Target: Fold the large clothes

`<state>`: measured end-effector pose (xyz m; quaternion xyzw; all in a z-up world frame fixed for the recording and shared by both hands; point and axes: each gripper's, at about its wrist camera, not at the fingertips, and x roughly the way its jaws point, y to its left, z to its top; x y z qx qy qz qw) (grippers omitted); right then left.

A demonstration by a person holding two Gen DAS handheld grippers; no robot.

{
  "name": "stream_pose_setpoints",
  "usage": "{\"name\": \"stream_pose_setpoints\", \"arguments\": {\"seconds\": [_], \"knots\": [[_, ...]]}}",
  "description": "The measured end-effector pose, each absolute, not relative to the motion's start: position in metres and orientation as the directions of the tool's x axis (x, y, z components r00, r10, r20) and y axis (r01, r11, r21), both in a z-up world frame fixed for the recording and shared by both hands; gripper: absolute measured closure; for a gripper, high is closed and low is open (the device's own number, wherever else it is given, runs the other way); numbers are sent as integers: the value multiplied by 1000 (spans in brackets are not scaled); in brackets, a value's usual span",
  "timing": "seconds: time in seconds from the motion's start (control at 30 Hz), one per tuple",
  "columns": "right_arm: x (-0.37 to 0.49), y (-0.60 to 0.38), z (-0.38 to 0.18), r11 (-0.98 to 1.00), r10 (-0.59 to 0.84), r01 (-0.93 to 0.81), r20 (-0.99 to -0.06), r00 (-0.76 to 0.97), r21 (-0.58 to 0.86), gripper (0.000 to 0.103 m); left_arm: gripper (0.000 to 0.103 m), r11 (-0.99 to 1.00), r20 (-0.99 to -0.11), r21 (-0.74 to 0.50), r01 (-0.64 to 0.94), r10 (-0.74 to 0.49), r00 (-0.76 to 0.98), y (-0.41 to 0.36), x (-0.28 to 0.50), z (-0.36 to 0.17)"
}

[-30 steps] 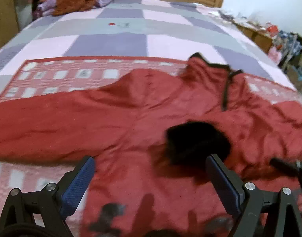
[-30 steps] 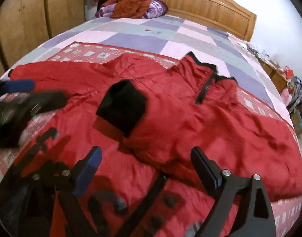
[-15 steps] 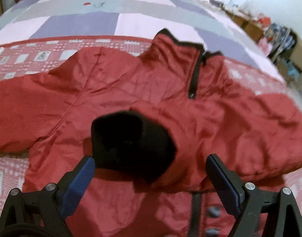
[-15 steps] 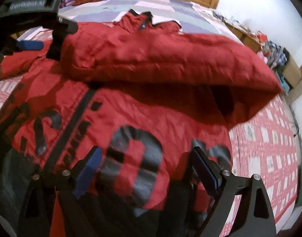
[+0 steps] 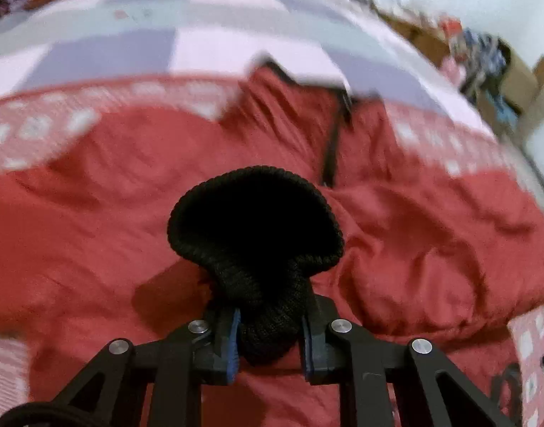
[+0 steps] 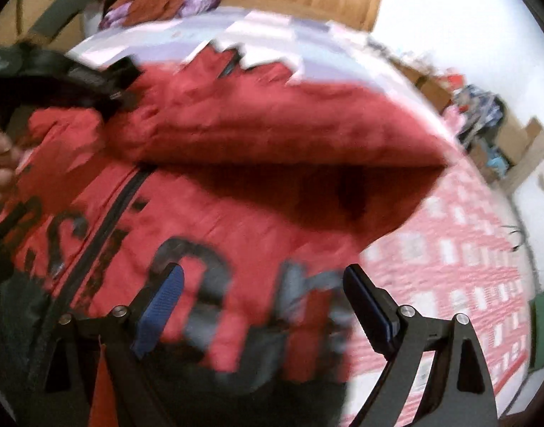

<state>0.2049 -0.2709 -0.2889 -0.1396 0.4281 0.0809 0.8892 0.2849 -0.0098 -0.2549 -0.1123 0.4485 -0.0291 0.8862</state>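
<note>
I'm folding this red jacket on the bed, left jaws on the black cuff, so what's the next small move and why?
Probably carry the black knit cuff across the red jacket: the left gripper has just closed on it, while the right gripper hangs open over the printed front.

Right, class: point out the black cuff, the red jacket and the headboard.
cuff (image 5: 254, 220): left wrist view, on its flared knit opening.
jacket (image 6: 272, 124): right wrist view, on the folded-over sleeve.
headboard (image 6: 289, 0): right wrist view, on its wooden panel.
</note>
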Motion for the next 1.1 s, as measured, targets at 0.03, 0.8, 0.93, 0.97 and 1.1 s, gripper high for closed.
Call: {"name": "stream_pose_setpoints", "arguments": {"seconds": [0.03, 0.8, 0.93, 0.97, 1.1], "knots": [[208, -276, -283, 951, 14, -245, -768, 640, -187, 10, 83, 972, -773, -223, -78, -127, 621, 4, 284, -246], [252, -313, -295, 927, -153, -159, -727, 670, -341, 10, 83, 984, -811, -27, -176, 81, 580, 80, 304, -259], [249, -282, -310, 877, -169, -211, -686, 707, -432, 10, 83, 986, -800, -24, -164, 79, 595, 78, 302, -251], [253, -276, -310, 868, -183, -196, -662, 726, -455, 10, 83, 987, -798, -21, -158, 79, 597, 77, 301, -250], [278, -252, -317, 791, -281, -147, -566, 775, -594, 10, 83, 990, -799, -15, -139, 72, 597, 68, 301, -248]]}}
